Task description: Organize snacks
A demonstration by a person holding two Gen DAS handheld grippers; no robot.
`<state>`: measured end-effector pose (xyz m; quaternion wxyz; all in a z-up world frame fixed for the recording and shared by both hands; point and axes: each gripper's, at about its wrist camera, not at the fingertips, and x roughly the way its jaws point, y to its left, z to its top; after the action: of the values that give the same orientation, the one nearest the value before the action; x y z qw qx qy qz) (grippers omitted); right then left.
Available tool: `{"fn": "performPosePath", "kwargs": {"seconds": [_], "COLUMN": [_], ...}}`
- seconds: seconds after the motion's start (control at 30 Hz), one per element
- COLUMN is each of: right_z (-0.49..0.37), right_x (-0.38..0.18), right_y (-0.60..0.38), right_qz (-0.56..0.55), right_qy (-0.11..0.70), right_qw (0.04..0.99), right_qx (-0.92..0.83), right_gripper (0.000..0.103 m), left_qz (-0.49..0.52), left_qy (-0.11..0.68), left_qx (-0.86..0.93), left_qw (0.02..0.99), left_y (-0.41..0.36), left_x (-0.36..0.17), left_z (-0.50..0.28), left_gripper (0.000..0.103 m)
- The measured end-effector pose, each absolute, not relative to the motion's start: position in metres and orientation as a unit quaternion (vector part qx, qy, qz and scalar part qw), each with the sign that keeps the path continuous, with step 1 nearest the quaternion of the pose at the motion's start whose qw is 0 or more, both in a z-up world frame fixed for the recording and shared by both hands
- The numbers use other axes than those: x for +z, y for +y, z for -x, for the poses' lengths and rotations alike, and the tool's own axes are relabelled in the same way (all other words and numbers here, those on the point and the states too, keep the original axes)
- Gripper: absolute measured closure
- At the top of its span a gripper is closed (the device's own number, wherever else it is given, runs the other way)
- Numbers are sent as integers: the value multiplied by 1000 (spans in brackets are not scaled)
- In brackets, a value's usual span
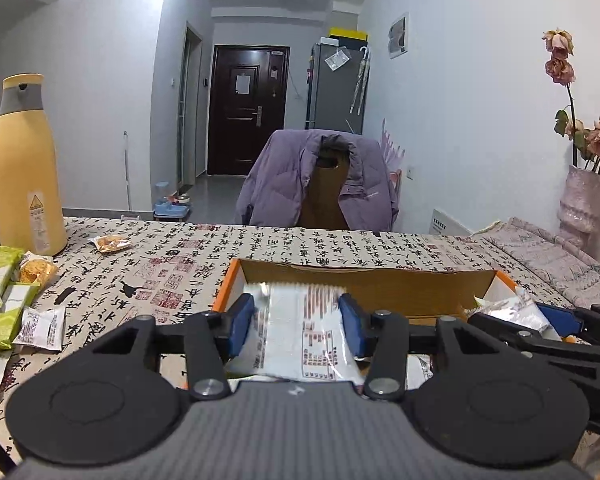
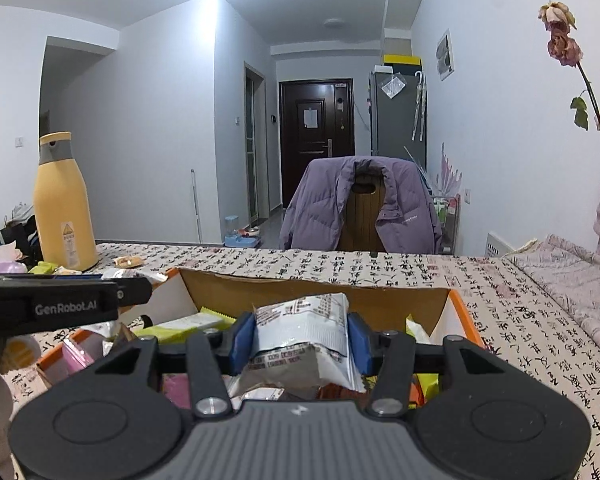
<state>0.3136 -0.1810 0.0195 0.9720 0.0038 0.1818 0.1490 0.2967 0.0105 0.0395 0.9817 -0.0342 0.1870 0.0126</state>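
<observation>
Far left on the table [image 1: 188, 264]: 1 yellow bottle [image 1: 22, 164], upright. Near it, loose snacks: 3 green packs [image 1: 0, 280], 3 white packs [image 1: 40, 326] (1 cut by frame edge), 2 clear packs w/ orange biscuits [image 1: 110, 243].

Centre: 1 open cardboard box [image 1: 364, 284], orange-edged, on the table; in right wrist view it holds green, pink & white packs, count unclear. Left gripper [image 1: 298, 322] is over the box's left part w/ 1 white packet [image 1: 300, 332] between its blue pads, long axis running near-to-far; grip can't be told, pads look loose on it. Right gripper [image 2: 302, 342] clenches 1 crumpled silver-white packet [image 2: 304, 332] over the box, long axis pointing far & up.

Surface: cloth w/ black calligraphy & red stamps. Far side: 1 chair [image 1: 328, 196] w/ purple jacket [image 1: 284, 180], dark door [image 1: 246, 110], grey fridge [image 1: 334, 88]. Far right: 1 pink vase [image 1: 582, 204] w/ dried roses
</observation>
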Motion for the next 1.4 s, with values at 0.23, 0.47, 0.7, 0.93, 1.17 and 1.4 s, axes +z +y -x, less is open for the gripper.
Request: {"fn": "performPosePath", "kwargs": {"seconds": [0.23,0.47,0.7,0.93,1.17,1.4], "right_z": [-313,-319,-317,-307,-278,-238], "right_x": [19,15,20,35,46,51], "right_y": [-191,-196,-197,-199,-210,-225], "right_qz": [-24,-31,-29,-28,-25,-23], "right_qy": [187,199,193,187,183,184], "right_qw": [974,972,973,975,977,977], "right_qx": [129,124,121,113,107,107], "right_gripper": [19,0,0,0,0,0], "left_qz": [39,42,46,40,39,26], "left_qy": [165,166,158,141,137,131], "left_qx": [17,26,26,21,19,22], "left_qw": [985,985,986,989,990,991], "left_y": [11,12,10,8,12,12], "left_x": [41,40,48,69,79,81], "left_z": [-291,-292,-288,-269,-235,-191], "left_gripper": [3,0,0,0,0,0]}}
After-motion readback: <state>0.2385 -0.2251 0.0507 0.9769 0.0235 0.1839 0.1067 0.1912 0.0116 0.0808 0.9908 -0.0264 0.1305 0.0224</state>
